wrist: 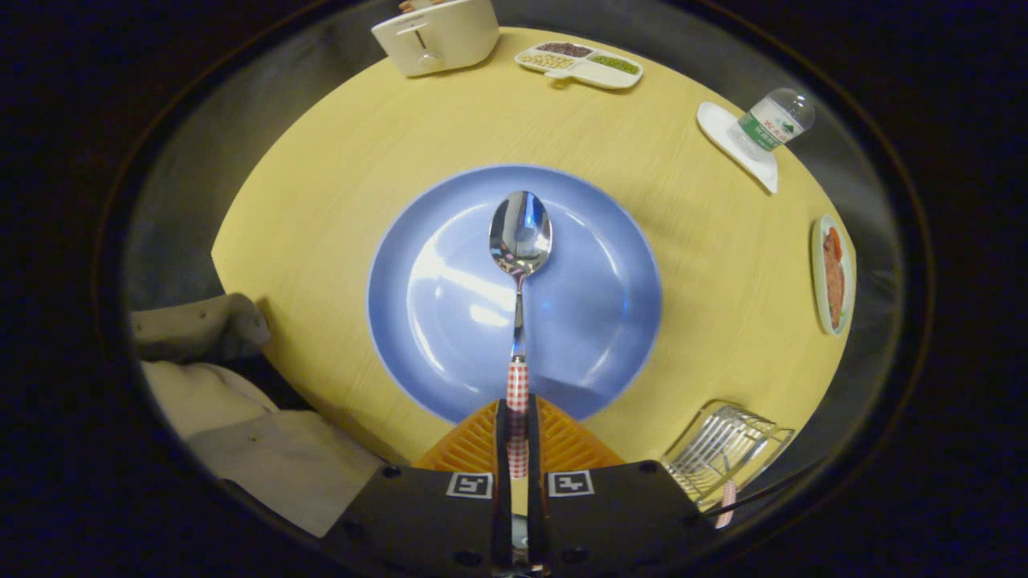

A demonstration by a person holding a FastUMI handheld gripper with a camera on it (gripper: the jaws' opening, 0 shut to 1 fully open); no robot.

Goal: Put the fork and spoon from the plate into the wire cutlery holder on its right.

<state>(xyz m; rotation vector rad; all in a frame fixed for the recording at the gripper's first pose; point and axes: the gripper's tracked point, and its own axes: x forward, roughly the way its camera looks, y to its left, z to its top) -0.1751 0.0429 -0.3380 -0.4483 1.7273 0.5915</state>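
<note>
Checked spoon [520, 241] handle pinched in your tool [518, 417], bowl over blue plate [418, 321], wire cutlery holder [727, 449] just right on the bench [337, 160]

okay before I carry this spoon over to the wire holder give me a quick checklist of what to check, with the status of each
1. Grip: the hand-held gripper is closed on the spoon by its checkered handle, both fingers pressing. Ok.
2. Spoon alignment: it points straight ahead, bowl beyond the fingers over the blue plate. Ok.
3. Spoon clear of the plate: cannot tell whether it is lifted or resting.
4. Fork: a checkered handle hangs out of the wire cutlery holder, likely the fork. Cannot tell for sure.
5. Room in the holder: wires look open beside that handle. Ok.
6. Path to the holder: bare table between. Ok.
</note>
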